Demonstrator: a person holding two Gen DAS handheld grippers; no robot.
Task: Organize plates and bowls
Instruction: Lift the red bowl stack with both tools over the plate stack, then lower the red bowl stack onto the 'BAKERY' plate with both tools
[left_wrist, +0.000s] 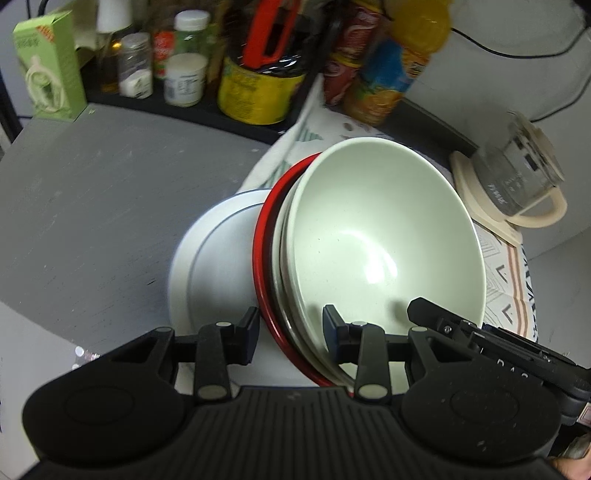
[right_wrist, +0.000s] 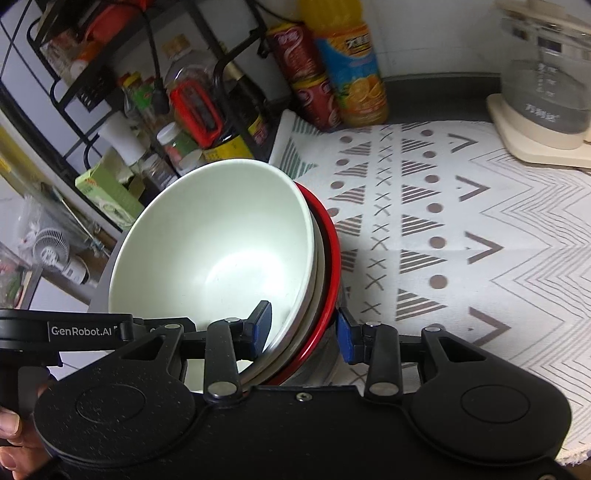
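Grey counter (left_wrist: 92, 206), glossy round bowls (left_wrist: 384, 236), both claws clamped

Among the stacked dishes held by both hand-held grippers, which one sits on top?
The pale green bowl sits on top, nested inside the red-rimmed dish, whose rim circles outside it.

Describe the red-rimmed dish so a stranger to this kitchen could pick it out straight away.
Find the patterned cloth that covers the counter, in front of the orange juice bottle. At its edge a nested stack of dishes is held tilted between two black tools, with a pale green bowl innermost. The red-rimmed dish sits in that stack outside the bowl and a thin pale layer; its bright red rim is the only one.
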